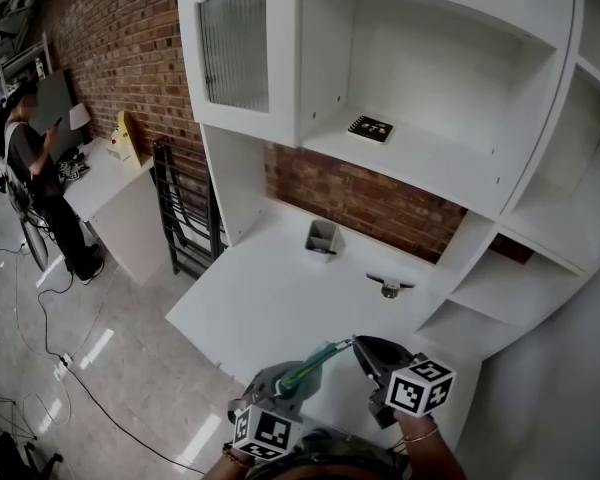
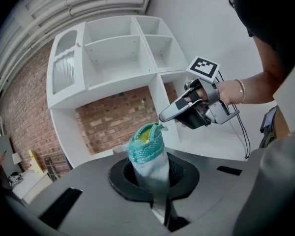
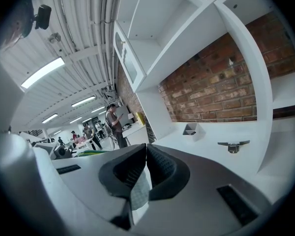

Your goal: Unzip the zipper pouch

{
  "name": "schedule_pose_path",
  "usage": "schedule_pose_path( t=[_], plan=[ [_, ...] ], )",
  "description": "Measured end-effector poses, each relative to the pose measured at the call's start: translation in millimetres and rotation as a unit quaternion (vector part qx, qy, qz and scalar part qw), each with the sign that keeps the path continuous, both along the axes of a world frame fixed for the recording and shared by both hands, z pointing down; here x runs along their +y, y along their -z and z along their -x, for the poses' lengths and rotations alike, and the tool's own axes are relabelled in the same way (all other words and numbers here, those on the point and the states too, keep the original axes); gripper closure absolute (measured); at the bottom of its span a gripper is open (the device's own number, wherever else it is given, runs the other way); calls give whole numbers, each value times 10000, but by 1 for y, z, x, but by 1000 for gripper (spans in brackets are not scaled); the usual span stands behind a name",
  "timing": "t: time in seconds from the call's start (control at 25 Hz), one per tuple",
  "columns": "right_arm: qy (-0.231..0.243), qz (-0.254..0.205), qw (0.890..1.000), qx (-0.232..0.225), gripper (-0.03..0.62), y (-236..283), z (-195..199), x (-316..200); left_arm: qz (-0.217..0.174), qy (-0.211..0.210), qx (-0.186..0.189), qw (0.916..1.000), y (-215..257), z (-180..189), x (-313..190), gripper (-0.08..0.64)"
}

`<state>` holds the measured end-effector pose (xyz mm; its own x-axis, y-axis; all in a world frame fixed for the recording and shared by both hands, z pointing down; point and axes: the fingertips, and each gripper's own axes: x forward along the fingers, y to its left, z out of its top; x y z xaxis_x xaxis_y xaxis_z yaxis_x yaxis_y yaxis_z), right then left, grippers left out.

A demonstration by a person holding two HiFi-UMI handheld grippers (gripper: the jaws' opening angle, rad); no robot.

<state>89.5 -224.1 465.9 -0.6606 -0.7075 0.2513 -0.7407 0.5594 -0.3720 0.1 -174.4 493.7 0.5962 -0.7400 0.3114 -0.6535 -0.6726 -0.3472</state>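
Left gripper (image 1: 292, 376) is clamped on the teal mesh pouch (image 1: 318, 360). Right gripper (image 1: 358, 344), jaws pressed together, meets the pouch's far tip. Both hang over the white desk (image 1: 260, 298). Beyond stand white shelves (image 1: 430, 158) against a brick wall (image 1: 120, 48). The pouch's long axis runs gripper to gripper, teal end toward the shelves.

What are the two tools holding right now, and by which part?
The left tool clamps the teal zipper pouch by its lower end. The right tool is shut by its top; a hold there cannot be told.
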Motion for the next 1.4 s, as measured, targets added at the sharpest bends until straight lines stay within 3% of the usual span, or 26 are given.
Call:
schedule_pose_path(
  t=[0.56,1.4],
  plan=[
    [-136,60,9999,15,586,-5,-11,-12,58,-128,-34,9999,-5,-3,-10,558],
    [-467,145,9988,41,580,-27,-35,-23,599,83,439,9972,-33,-1,-49,558]
  ],
)
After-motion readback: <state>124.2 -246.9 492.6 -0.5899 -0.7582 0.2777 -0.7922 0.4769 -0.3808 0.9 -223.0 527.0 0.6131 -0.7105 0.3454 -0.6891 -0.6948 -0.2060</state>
